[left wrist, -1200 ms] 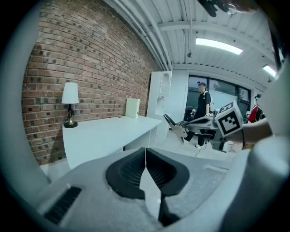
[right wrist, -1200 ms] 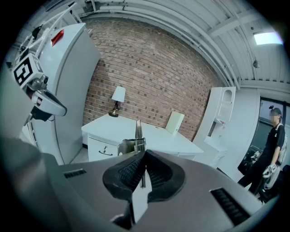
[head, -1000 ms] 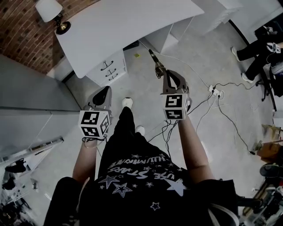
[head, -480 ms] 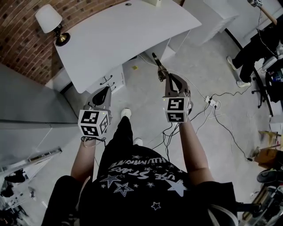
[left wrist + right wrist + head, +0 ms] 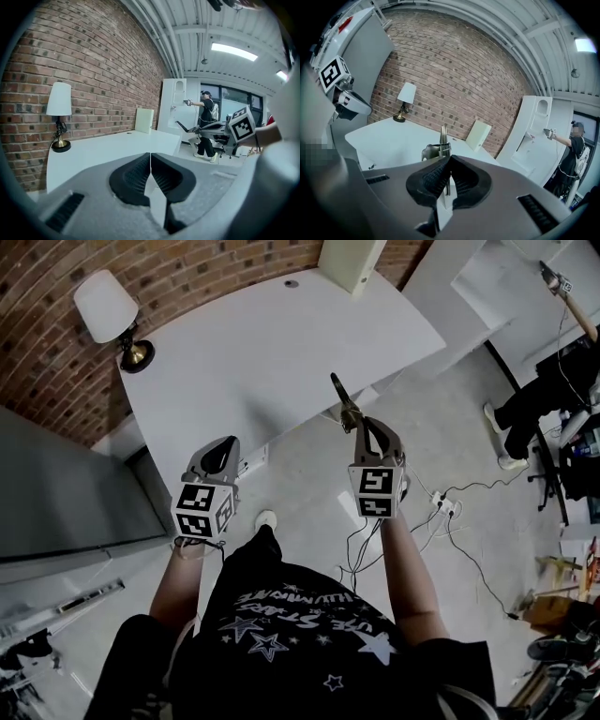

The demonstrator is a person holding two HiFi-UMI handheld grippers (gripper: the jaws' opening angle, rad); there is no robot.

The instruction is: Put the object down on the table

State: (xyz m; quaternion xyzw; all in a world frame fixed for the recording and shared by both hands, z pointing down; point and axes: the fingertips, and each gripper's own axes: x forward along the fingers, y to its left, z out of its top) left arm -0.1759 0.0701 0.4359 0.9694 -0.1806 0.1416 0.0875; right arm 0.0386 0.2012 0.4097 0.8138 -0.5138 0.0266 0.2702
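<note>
Right gripper (image 5: 449,174): clamped on metal tool (image 5: 341,397), carried near table (image 5: 234,352) (not yet set down).
Left gripper (image 5: 150,171): closed, empty.
Remaining: lowering, release.

I have the metal tool (image 5: 343,401) pinched between the jaws of the right gripper (image 5: 359,426). It is a slim, dull-grey piece, wider at the jaws, with two thin prongs side by side at its far end. In my head view it points toward 11 o'clock. Its tip shows against the near edge of the white table (image 5: 262,343), which spreads from about 10 to 1 o'clock.
</note>
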